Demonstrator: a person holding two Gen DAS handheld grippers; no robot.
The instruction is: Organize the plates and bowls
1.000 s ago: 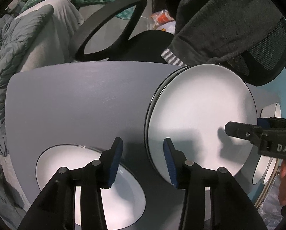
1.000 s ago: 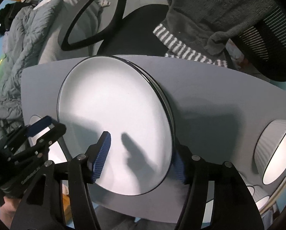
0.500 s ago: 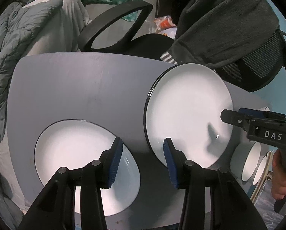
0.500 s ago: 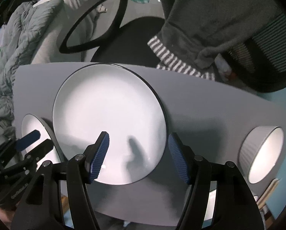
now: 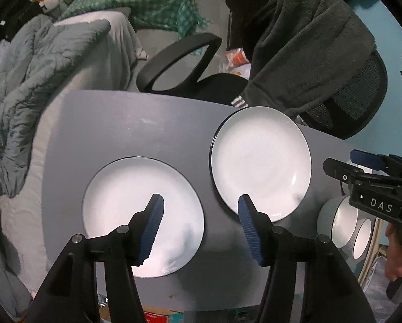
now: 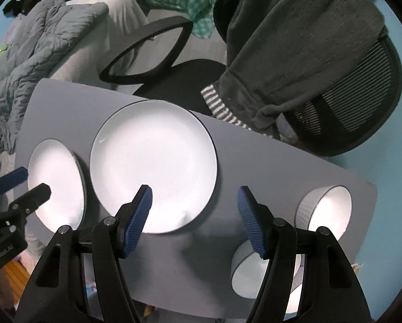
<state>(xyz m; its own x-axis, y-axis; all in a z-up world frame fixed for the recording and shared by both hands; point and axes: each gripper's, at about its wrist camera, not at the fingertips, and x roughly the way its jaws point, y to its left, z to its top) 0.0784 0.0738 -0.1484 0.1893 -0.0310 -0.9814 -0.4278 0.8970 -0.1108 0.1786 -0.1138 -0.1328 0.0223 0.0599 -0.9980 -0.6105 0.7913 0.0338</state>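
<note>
Two white dark-rimmed plates lie flat on the grey table (image 5: 125, 126): a near-left plate (image 5: 136, 207) and a far-right plate (image 5: 260, 158). In the right wrist view they are the left plate (image 6: 55, 183) and the centre plate (image 6: 152, 164). Two ribbed white bowls (image 6: 324, 210) (image 6: 254, 271) stand at the table's right end; they also show in the left wrist view (image 5: 338, 218). My left gripper (image 5: 199, 228) is open and empty above the gap between the plates. My right gripper (image 6: 194, 220) is open and empty above the table between the centre plate and the bowls.
A black office chair (image 5: 201, 62) with a dark garment (image 5: 303, 40) draped over its back stands behind the table. A bed with grey bedding (image 5: 25, 80) is at the left. The right gripper (image 5: 373, 185) shows at the right edge of the left wrist view.
The right gripper has let go of the far-right plate, which now lies flat. Both grippers have opened wider and pulled back and up from the table.
</note>
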